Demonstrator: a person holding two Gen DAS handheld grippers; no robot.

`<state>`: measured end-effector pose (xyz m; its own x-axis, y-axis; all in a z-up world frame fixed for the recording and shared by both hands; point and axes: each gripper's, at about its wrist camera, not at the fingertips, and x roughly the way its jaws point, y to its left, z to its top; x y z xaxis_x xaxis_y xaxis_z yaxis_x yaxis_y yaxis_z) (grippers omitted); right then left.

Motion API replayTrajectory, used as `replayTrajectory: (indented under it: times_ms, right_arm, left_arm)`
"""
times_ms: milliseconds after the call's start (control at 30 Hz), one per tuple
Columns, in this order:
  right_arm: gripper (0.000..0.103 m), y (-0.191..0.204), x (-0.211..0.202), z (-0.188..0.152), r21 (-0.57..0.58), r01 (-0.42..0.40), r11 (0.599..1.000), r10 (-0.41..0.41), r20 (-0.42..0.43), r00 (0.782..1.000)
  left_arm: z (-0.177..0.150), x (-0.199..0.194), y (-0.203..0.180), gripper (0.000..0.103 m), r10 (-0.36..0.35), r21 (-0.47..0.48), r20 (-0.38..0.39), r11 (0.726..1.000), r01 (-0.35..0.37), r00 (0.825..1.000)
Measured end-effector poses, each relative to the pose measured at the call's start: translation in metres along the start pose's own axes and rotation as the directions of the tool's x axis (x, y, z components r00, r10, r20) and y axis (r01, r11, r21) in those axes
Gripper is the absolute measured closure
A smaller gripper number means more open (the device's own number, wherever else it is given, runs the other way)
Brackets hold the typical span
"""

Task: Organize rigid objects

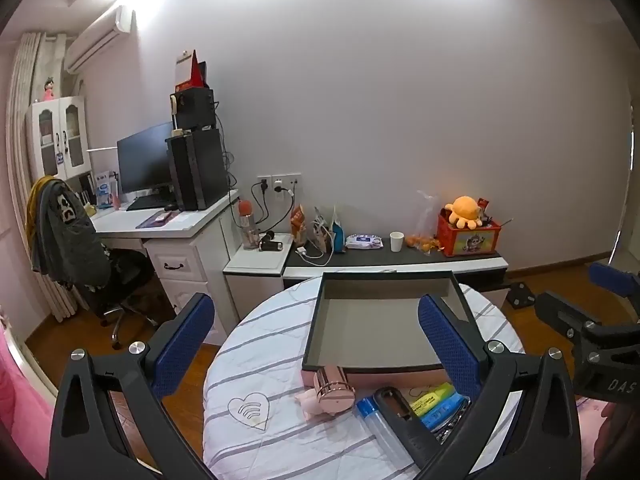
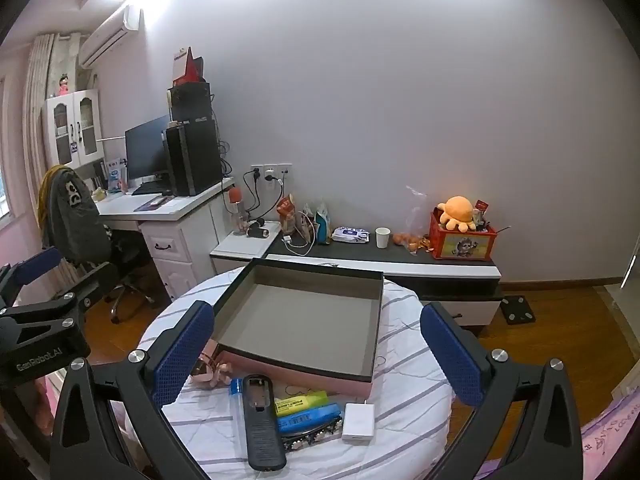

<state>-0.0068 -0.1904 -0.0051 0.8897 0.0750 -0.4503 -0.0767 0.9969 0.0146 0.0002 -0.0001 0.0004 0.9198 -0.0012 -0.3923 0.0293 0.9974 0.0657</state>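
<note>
An empty grey box (image 2: 304, 320) with a pink outside stands on a round table with a striped white cloth (image 2: 404, 364); it also shows in the left wrist view (image 1: 380, 320). In front of it lie a black remote (image 2: 262, 424), a clear tube with a blue cap (image 2: 236, 396), a yellow marker (image 2: 302, 400), a blue marker (image 2: 308, 416), a white charger (image 2: 359, 422) and a rose-gold cylinder (image 1: 334, 388). My left gripper (image 1: 316, 344) and my right gripper (image 2: 316, 352) are both open and empty, held above the table's near side.
A low black-and-white cabinet (image 2: 380, 268) behind the table carries a paper cup (image 2: 382, 237), wipes, cables and a red box with an orange plush (image 2: 460, 236). A white desk with a monitor (image 2: 146, 152) and an office chair (image 2: 84, 220) stand to the left. Wooden floor surrounds the table.
</note>
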Motion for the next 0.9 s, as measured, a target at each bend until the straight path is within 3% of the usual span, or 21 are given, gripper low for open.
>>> replayTrajectory:
  times_ms: [333,900]
  right_arm:
    - [0.0,-0.005,-0.004,0.01,0.005,0.029,1.0,-0.029,0.004,1.0]
    - [0.0,-0.007,-0.006,0.012,0.009,0.029,1.0,-0.029,0.002,1.0]
  left_arm:
    - [0.023,-0.001,-0.01,0.0,-0.006,0.022,0.022,1.0,0.006,1.0]
    - [0.009,-0.002,-0.018,0.0,-0.011,0.032,0.051,0.999,0.009,0.999]
